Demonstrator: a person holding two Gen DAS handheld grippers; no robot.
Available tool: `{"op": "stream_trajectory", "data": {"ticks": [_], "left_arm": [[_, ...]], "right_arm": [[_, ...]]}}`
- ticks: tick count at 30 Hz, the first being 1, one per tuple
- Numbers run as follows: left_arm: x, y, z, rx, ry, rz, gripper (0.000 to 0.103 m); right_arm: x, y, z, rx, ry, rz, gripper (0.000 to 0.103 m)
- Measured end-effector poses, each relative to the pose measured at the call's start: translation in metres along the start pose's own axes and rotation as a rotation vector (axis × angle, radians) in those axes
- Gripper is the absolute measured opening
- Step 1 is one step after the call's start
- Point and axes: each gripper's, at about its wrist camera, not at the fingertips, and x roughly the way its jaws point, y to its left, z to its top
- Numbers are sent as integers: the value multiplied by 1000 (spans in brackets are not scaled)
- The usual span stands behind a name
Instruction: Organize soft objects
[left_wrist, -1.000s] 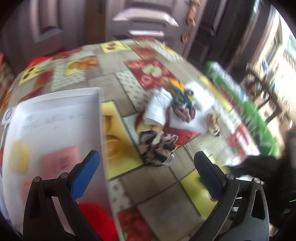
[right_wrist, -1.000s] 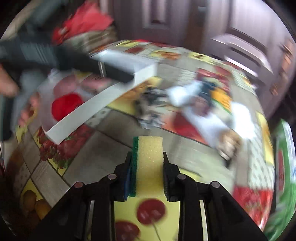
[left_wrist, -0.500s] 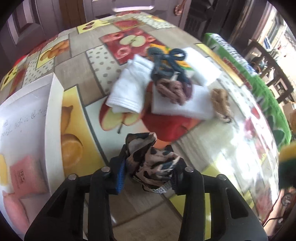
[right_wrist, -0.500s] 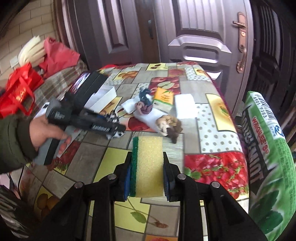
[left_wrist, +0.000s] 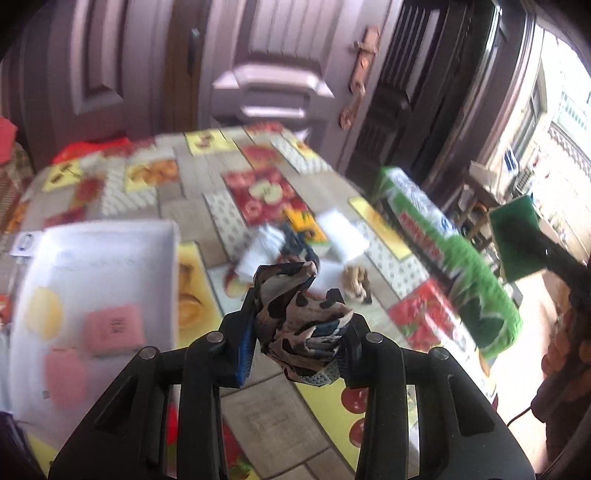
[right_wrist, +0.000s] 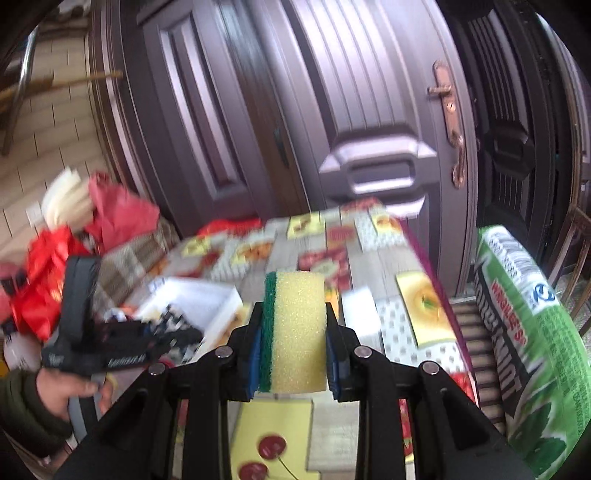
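Scarf (left_wrist: 301, 325) pinched in our left tool (left_wrist: 295, 334), sponge (right_wrist: 297, 332) squeezed in our right tool (right_wrist: 295, 345); we hold both clear above the tabletop (left_wrist: 258, 406), probably bound for the white box (left_wrist: 110, 258)

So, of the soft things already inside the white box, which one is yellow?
The round one at the left side of the white box; the two others, flat squares, are pink.

Fruit-print table (left_wrist: 258, 410) carries white box (left_wrist: 110, 236), cloths (left_wrist: 258, 251).
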Motion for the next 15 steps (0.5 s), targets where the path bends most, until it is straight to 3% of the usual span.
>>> {"op": "stream_trajectory", "data": {"ticks": [5,15], "left_arm": [[-40,15,3,-5,-81,48,35],[-93,41,-3,-31,-184,68,35]], "right_arm": [[-15,15,22,9,-82,4,27],[-23,51,37,-17,-134,23,27]]}}
